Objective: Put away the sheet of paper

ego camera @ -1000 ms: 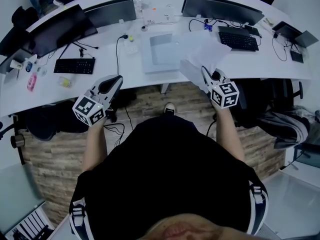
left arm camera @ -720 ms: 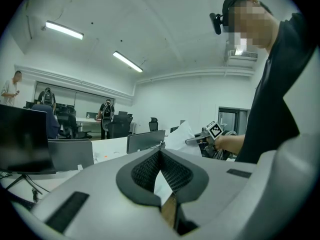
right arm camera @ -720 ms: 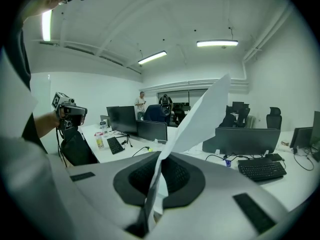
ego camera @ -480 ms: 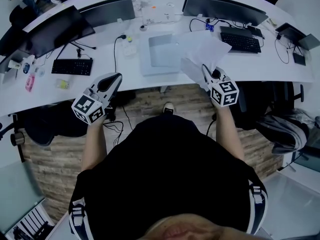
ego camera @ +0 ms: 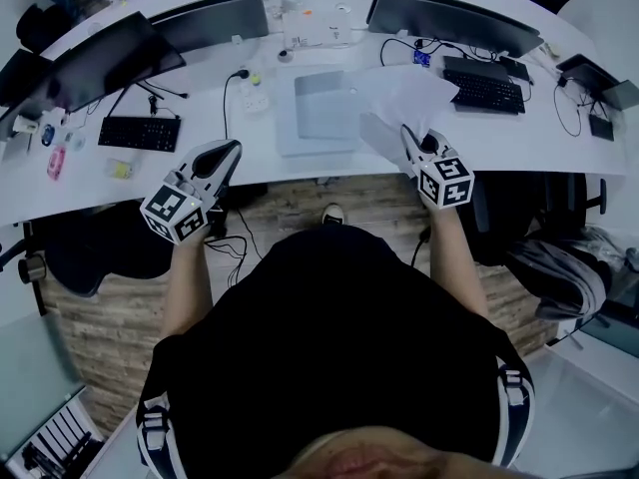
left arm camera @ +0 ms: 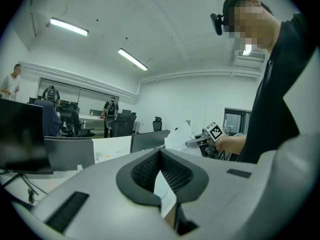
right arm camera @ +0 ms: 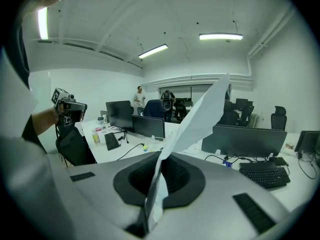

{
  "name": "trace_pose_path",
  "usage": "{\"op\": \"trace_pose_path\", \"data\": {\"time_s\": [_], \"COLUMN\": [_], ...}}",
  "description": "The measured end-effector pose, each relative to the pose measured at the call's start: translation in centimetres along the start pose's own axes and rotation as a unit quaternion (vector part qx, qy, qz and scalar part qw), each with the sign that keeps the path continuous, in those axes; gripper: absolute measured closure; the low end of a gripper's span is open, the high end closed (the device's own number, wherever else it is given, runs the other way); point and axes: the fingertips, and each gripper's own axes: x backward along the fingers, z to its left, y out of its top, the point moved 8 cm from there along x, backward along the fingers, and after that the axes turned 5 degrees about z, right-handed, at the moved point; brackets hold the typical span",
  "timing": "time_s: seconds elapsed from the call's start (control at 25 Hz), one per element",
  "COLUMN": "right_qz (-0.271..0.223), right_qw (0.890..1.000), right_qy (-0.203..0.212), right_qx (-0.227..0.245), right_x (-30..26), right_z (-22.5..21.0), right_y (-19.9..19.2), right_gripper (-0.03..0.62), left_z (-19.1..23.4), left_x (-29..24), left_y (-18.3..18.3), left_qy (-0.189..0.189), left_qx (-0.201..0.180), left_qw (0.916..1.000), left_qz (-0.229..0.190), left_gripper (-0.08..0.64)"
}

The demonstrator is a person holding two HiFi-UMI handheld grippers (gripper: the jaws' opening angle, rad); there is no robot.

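Observation:
The white sheet of paper (ego camera: 404, 98) hangs bent over the desk's front edge, with my right gripper (ego camera: 406, 136) shut on its near corner. In the right gripper view the sheet (right arm camera: 200, 119) rises from between the closed jaws of that gripper (right arm camera: 161, 154). My left gripper (ego camera: 232, 150) hovers at the desk edge to the left, away from the sheet. Its jaws (left arm camera: 160, 153) are shut, with a small white slip (left arm camera: 165, 196) pinched in the gap behind the tips. A flat grey folder or laptop (ego camera: 324, 113) lies on the desk just left of the sheet.
The curved white desk (ego camera: 519, 133) carries dark monitors (ego camera: 110, 58) (ego camera: 454, 18), two keyboards (ego camera: 140, 133) (ego camera: 484, 86), cables and small items. A chair with clothing (ego camera: 559, 257) stands at the right. People sit and stand at desks across the room.
Both grippers have drifted slightly toward the desk edge. The right one still holds the sheet, and neither gripper's jaws have changed.

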Motion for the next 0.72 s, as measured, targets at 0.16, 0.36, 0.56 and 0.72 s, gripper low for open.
{"op": "trace_pose_path", "data": {"time_s": [0.16,0.36,0.56,0.72], "right_qz": [0.008,0.019,0.021,0.023], "right_qw": [1.000,1.000,0.999,0.999], "right_qy": [0.006,0.019,0.028,0.031], "right_qx": [0.001,0.004,0.011,0.014], "right_x": [-1.0,-2.1,-3.2,-3.9], "right_z": [-1.1,-2.2,-3.2,-4.0], "right_y": [0.0,0.3,0.6,0.8], "right_gripper": [0.577,0.577,0.577,0.577], "left_z": [0.1,0.4,0.9,1.3], "left_x": [-1.2,-2.0,-2.3,-3.1], "left_y": [0.3,0.7,0.9,1.5], "left_qy": [0.003,0.015,0.029,0.032], "left_qx": [0.004,0.009,0.014,0.013], "left_qw": [1.0000,0.9998,0.9994,0.9994], "left_qz": [0.002,0.010,0.010,0.009], "left_gripper": [0.538,0.538,0.538,0.538]}}
